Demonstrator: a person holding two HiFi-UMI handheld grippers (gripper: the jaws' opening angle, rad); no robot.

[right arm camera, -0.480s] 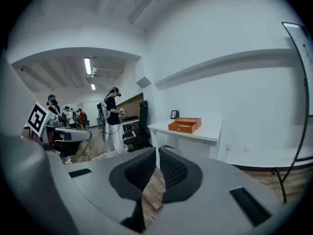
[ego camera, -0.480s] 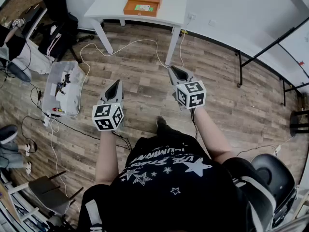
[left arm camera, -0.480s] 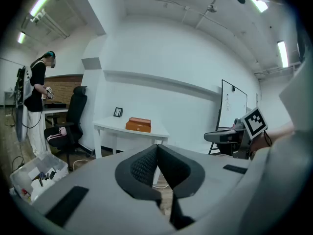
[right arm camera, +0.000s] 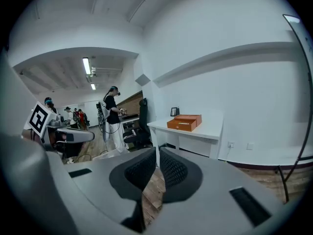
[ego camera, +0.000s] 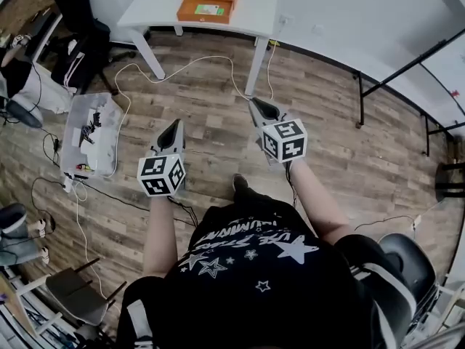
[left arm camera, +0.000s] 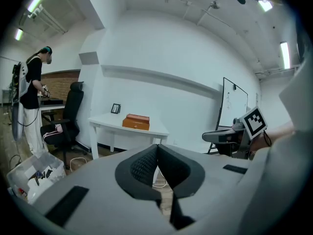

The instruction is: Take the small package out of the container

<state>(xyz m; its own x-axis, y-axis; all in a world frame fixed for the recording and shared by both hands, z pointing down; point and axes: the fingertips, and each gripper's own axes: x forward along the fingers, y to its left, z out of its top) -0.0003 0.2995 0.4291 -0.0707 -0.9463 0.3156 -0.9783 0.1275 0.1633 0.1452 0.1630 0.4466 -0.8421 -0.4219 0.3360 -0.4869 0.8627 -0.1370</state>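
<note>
Head view: the orange container [ego camera: 208, 2] sat, apparently closed, on the white counter [ego camera: 251, 17], well ahead of both claws; no small package showed.
Against half a second before, container and counter had drifted only slightly up and left in frame, so the approach had, by my judgement, barely begun. The left claw [ego camera: 174, 125] and right claw [ego camera: 259, 107] hung over the wooden floor [ego camera: 218, 86], each pressed together on nothing, well apart from the container.
</note>
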